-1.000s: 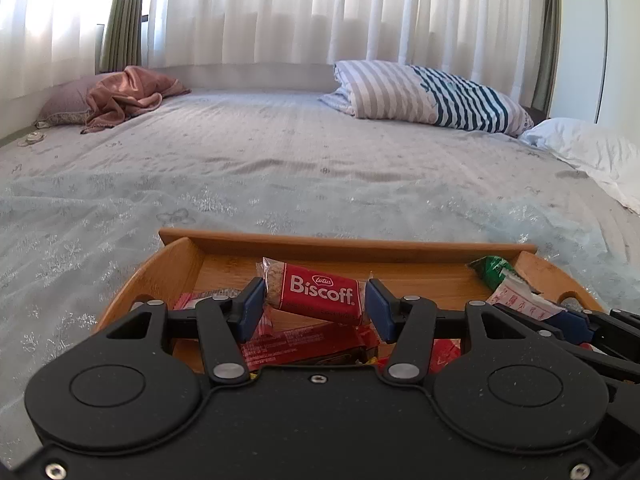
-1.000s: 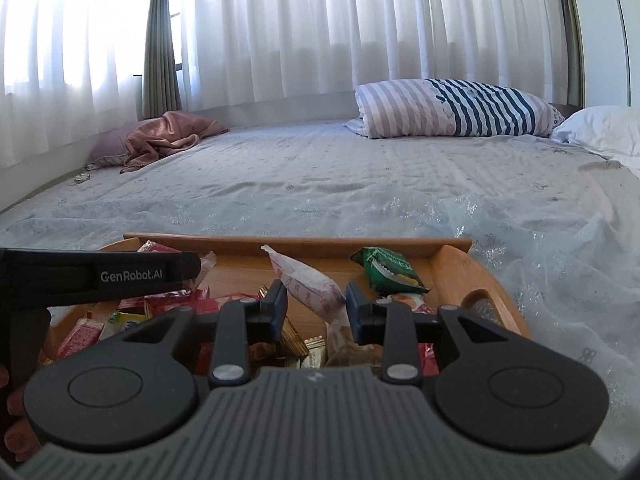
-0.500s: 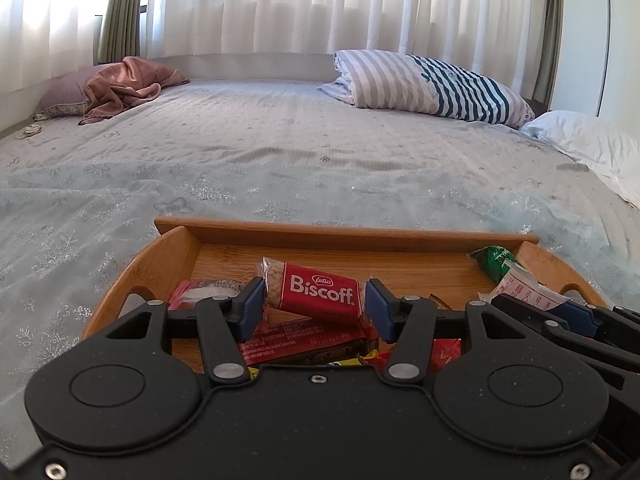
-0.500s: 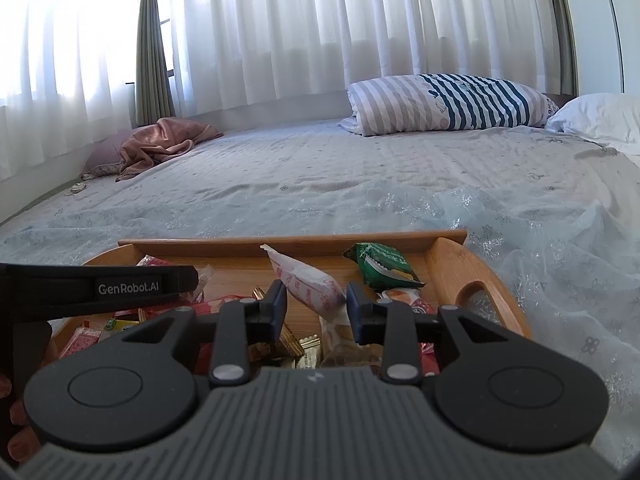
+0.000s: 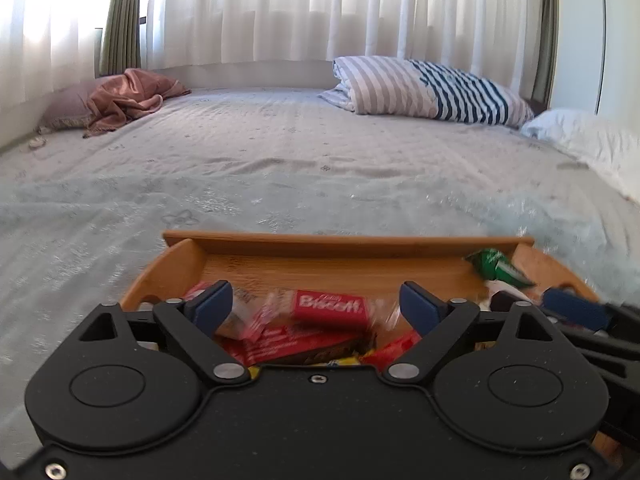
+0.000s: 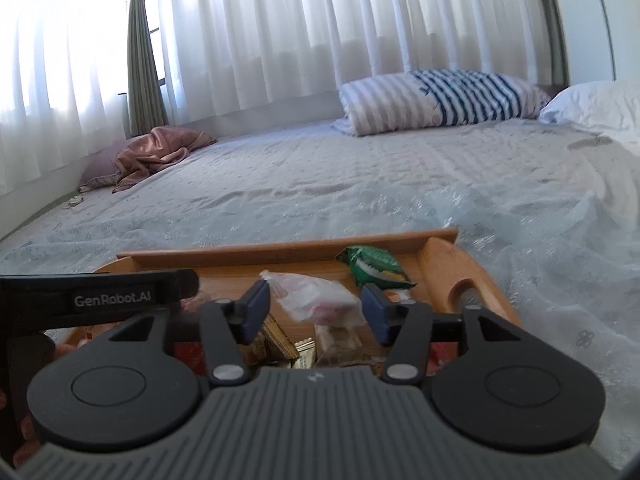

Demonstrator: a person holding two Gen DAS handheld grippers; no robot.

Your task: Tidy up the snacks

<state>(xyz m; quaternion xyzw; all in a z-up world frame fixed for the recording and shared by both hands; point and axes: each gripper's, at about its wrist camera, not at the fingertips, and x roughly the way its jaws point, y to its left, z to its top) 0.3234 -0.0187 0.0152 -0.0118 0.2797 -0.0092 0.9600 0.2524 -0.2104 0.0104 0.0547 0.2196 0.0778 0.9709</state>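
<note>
A: Nearest first. Left gripper (image 5: 316, 304) over the near side of the wooden tray (image 5: 340, 242), jaws just sprung wide and released. Biscoff packet (image 5: 330, 306) sits between the blue pads (image 5: 212, 306), touching neither. It looks blurred, so likely dropping or just landed on the red wrappers (image 5: 288, 346) beneath.

B: And the right?

A: Right gripper (image 6: 314, 312) likewise let go, jaws just opened. Pale pink-and-white sachet (image 6: 316, 300) lies between its pads, clear of both, atop a heap of small brown and gold wrappers (image 6: 288, 344). Left tool's arm crosses at nine o'clock in that view.

B: Farther in?

A: Green packet (image 6: 372, 266) at one o'clock, against the tray's far right corner, near the handle cut-out (image 6: 464, 290). Bare board at twelve o'clock along the far wall. Beyond the tray, pale bedspread (image 5: 280, 160), nothing on it close by. Rose cloth (image 5: 124, 100) bundled at ten o'clock, striped pillow (image 5: 432, 88) at one o'clock, white pillow (image 5: 588, 140) at two, curtains (image 5: 300, 8) behind.

B: Progress?

A: Judging by this, well along. Every snack in view is inside the tray, none on the bed. Both packets appear just delivered. What's left is unclear: contents are heaped, not sorted, near half crowded, far half sparse. The near edge is hidden under the tools, so strays there can't be ruled out.
</note>
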